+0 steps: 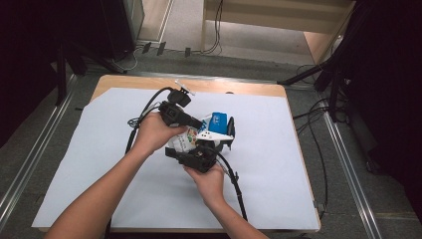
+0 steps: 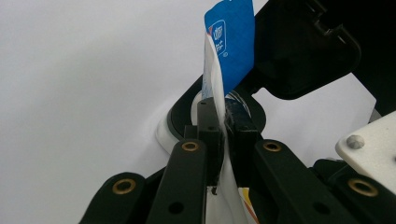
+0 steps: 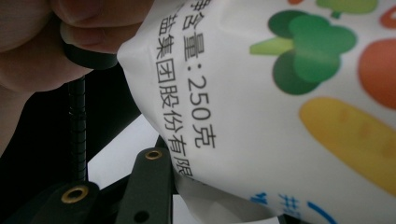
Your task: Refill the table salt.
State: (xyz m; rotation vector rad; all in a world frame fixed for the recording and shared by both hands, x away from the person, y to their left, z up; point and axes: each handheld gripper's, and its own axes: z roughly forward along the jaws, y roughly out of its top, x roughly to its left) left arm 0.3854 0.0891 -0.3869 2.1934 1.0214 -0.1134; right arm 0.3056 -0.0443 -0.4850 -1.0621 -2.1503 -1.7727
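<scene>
A white bag (image 1: 185,140) printed with vegetables and black text, its top blue (image 1: 218,122), is held above the middle of the table between both grippers. My left gripper (image 1: 198,124) is shut on the thin film near the bag's top; its pads (image 2: 209,126) pinch the white film, and the blue part (image 2: 232,42) rises above them. My right gripper (image 1: 194,147) comes in from below and is shut on the bag's body (image 3: 280,93). One of its fingers (image 3: 149,177) presses the bag's side; the other is hidden behind the bag.
A black container with a round mouth (image 2: 180,114) and an open flip lid (image 2: 303,51) stands right behind the bag. White sheet (image 1: 99,164) covers the wooden table (image 1: 149,82). Cables trail from both grippers. Dark stands and floor cables surround the table.
</scene>
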